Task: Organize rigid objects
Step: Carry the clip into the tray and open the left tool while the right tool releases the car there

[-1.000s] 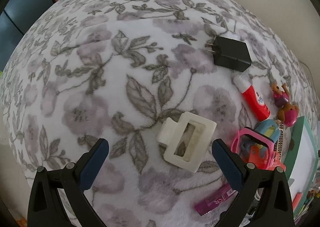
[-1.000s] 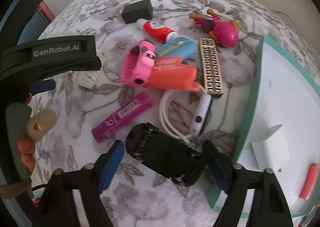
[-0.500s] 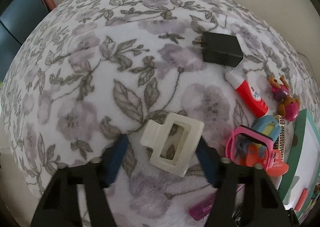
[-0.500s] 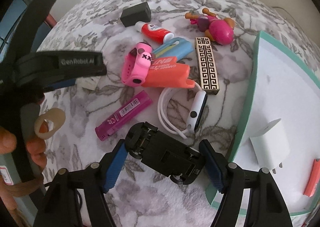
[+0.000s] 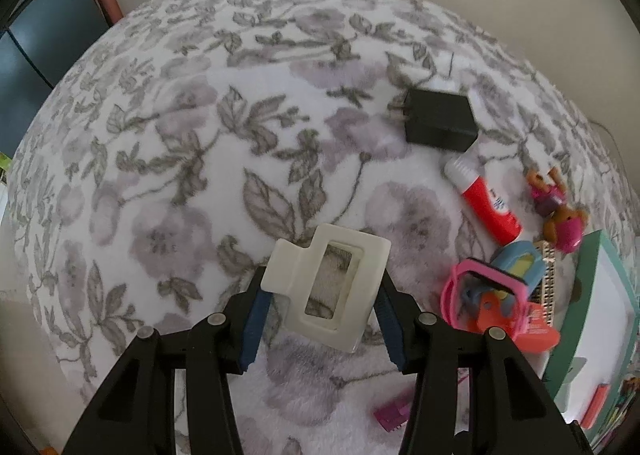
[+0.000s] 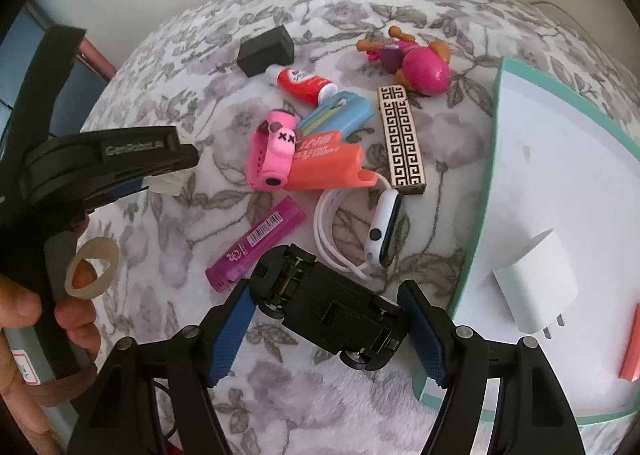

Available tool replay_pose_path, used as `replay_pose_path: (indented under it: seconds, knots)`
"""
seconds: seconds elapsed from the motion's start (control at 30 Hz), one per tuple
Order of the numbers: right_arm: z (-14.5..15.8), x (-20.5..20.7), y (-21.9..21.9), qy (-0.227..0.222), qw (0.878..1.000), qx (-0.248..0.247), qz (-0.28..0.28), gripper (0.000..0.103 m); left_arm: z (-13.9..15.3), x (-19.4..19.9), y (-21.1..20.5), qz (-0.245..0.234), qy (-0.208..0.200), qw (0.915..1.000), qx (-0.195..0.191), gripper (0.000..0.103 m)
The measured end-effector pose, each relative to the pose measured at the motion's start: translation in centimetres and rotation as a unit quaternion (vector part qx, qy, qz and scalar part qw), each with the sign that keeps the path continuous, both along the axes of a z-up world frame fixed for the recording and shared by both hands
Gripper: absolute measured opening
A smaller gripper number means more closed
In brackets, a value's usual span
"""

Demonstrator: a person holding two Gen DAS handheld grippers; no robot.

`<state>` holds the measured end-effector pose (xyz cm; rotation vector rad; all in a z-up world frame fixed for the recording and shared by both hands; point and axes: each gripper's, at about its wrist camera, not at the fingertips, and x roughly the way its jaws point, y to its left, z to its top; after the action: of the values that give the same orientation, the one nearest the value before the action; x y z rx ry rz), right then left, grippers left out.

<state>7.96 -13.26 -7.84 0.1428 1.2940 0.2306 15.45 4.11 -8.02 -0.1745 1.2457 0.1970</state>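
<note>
On the floral blanket lies a cream hair clip (image 5: 290, 271). My left gripper (image 5: 320, 307) points down over it, its jaws closing, and both blue pads touch the clip's sides. The right wrist view shows the same clip (image 6: 170, 185), half hidden under the left gripper's black body. My right gripper (image 6: 326, 305) is shut on a black toy car (image 6: 340, 315), belly up, with one pad at each end. The car hangs just above the blanket, beside the tray's left edge.
A teal-rimmed white tray (image 6: 496, 135) on the right holds a white charger (image 6: 536, 283). On the blanket lie a black adapter (image 5: 440, 121), red tube (image 5: 488, 207), doll (image 6: 416, 63), patterned bar (image 6: 402, 147), white smartwatch (image 6: 384, 231), purple tube (image 6: 256, 243) and pink and orange toys. A hand (image 6: 24, 315) grips the left tool.
The left jaws have closed from wide apart onto the hair clip. The right gripper has shifted slightly with the toy car still held.
</note>
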Motion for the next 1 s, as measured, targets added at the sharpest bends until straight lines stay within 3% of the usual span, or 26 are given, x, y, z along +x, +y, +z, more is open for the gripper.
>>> replay_pose_path:
  seconds: [0.23,0.47,0.7,1.0]
  knots:
    - [2.0,-0.2,-1.4,-0.024,0.999,0.023,-0.023,0.075,3.4,-0.4,0.3,0.01,-0.039,0.9991,0.016,0.052]
    - [6.5,-1.0,-4.1,-0.092,0.993,0.028,-0.07,0.075,8.0,-2.4,-0.4,-0.002,-0.098,0.9952,0.002,0.052]
    - [8.9,-1.9,-9.2,-0.132,0.98,0.006,-0.152,0.075,11.9,-3.1,-5.4,-0.051,-0.145,0.9879,0.015,0.052]
    - [8.3,-2.3,-15.7,-0.119,0.962,-0.009,-0.246,0.075,12.5,-3.1,-14.7,-0.146,-0.135,0.9796,0.031,0.052]
